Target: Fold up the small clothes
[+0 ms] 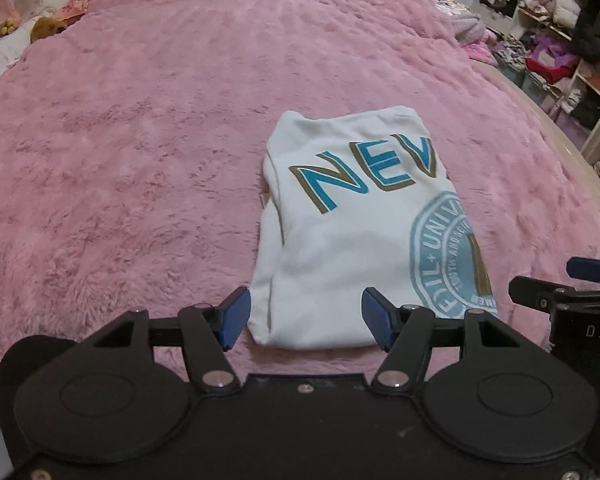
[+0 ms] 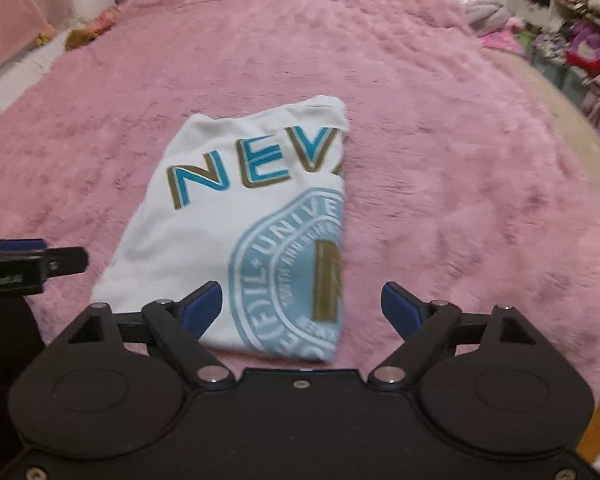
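Observation:
A white T-shirt (image 1: 340,240) lies folded into a narrow rectangle on the pink fluffy blanket (image 1: 140,140), with blue-and-gold letters and a pale blue round seal facing up. My left gripper (image 1: 306,314) hovers over the shirt's near edge; its blue pads (image 1: 236,314) stand wide apart and hold nothing. In the right wrist view the same shirt (image 2: 228,216) lies ahead and slightly left. My right gripper (image 2: 302,306) is open above the shirt's near right corner, empty. Each gripper shows at the other view's edge: the right one (image 1: 580,280), the left one (image 2: 24,260).
The blanket (image 2: 460,160) covers the whole bed. Open shelves crammed with clothes (image 1: 560,40) stand beyond the bed's right side. A heap of garments (image 1: 472,32) lies at the far right corner. A brown stuffed toy (image 1: 46,28) and pillows sit at the far left.

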Demonstrator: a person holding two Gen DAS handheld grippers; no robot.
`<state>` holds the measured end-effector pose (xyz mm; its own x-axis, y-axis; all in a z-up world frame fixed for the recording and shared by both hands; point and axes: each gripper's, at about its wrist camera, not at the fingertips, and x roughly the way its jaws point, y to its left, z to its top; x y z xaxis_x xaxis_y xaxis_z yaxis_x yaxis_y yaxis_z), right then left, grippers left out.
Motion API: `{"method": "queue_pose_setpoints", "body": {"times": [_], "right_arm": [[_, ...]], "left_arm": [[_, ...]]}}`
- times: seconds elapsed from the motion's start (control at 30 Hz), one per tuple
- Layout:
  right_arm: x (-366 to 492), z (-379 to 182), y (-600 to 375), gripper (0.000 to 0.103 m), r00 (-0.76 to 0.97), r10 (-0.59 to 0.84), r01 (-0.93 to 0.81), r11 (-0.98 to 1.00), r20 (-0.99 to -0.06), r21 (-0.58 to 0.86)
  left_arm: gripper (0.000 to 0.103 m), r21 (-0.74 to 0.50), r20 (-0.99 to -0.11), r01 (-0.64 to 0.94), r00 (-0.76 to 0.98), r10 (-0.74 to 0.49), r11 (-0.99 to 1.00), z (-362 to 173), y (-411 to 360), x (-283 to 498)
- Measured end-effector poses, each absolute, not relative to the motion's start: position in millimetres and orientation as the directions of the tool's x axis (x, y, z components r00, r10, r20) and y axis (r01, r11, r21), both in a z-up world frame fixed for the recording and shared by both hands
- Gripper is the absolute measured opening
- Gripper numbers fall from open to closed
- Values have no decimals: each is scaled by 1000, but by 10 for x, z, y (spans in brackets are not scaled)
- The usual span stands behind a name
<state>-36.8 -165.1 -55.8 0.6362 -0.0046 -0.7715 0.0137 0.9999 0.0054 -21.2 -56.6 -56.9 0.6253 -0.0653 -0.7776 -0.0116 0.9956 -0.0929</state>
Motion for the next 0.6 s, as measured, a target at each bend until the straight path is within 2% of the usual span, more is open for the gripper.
{"method": "queue_pose_setpoints", "body": {"times": [0.6], "right_arm": [[-438, -514, -1641, 85, 630, -11, 29, 1000, -776, 9]], "left_arm": [[63, -119, -760, -17, 645, -79, 993, -524, -521, -174]]}}
